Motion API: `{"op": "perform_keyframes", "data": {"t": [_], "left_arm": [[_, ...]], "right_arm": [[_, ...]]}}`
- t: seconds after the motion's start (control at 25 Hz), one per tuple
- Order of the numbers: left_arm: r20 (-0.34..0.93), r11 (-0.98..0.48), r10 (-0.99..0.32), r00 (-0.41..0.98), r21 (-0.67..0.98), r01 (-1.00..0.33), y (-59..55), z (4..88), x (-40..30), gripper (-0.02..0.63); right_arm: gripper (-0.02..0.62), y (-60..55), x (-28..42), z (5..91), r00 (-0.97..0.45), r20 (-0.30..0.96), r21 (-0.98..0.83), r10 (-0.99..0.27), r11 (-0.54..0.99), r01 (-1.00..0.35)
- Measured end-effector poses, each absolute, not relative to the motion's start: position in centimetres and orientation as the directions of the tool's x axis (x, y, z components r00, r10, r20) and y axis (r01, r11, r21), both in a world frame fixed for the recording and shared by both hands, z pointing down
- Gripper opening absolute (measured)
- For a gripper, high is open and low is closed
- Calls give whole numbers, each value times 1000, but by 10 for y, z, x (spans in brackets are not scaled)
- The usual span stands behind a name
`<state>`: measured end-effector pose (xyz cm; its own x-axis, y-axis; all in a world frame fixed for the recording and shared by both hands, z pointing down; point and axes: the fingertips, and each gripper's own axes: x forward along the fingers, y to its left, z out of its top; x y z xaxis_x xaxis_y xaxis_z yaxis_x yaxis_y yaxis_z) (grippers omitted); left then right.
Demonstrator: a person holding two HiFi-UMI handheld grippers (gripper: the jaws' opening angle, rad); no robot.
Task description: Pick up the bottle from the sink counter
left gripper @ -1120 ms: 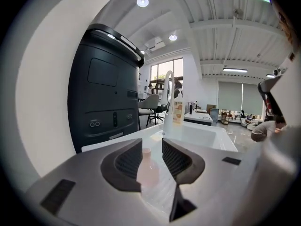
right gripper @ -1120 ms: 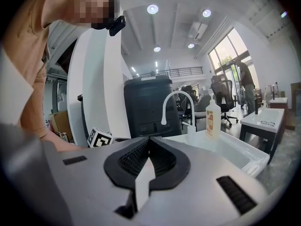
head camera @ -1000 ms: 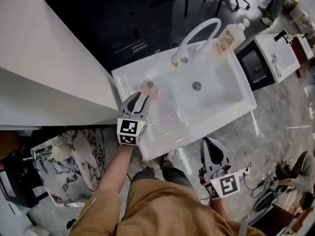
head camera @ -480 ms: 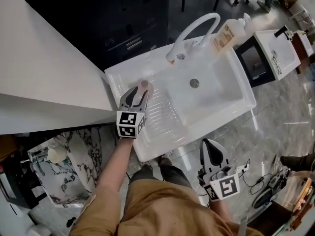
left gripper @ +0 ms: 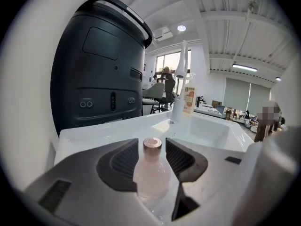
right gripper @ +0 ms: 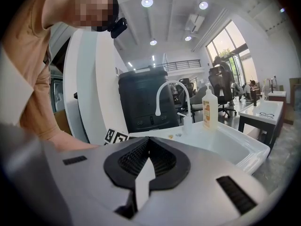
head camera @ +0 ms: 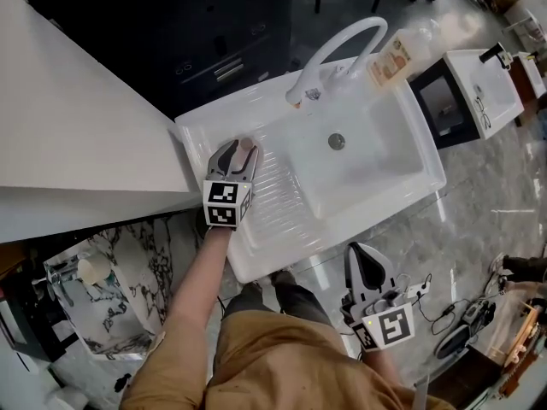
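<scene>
A small pale pink bottle (left gripper: 151, 173) with a rose-gold cap stands upright on the ribbed drainboard of the white sink counter (head camera: 282, 199). My left gripper (left gripper: 152, 140) reaches over the drainboard with the bottle between its jaws, which are opening. The dark pads flank the neck with a gap on each side. From the head view the bottle (head camera: 247, 147) peeks out between the left gripper's (head camera: 237, 149) fingertips. My right gripper (head camera: 366, 254) hangs low in front of the counter, shut on nothing, its pads meeting in the right gripper view (right gripper: 148, 140).
The sink basin (head camera: 367, 173) lies right of the drainboard. A white arched faucet (head camera: 342, 45) and a soap pump bottle (head camera: 391, 58) stand at the back edge. A dark cabinet (left gripper: 99, 74) rises behind the counter, and a white worktop (head camera: 68, 135) is at left.
My left gripper has slid forward over the drainboard, so the bottle that stood just beyond its fingertips now sits between the jaws. The right gripper has hardly moved.
</scene>
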<state>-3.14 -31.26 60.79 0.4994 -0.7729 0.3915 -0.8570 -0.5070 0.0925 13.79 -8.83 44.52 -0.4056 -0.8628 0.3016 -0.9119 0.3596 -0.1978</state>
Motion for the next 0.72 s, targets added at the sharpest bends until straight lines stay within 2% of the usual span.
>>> {"op": "perform_keyframes", "data": {"t": [0.72], "left_arm": [[392, -507, -778, 491, 70, -859, -334, 617, -16, 167]], "right_arm": [[3, -99, 148, 454, -395, 325, -201, -859, 345, -917]]}}
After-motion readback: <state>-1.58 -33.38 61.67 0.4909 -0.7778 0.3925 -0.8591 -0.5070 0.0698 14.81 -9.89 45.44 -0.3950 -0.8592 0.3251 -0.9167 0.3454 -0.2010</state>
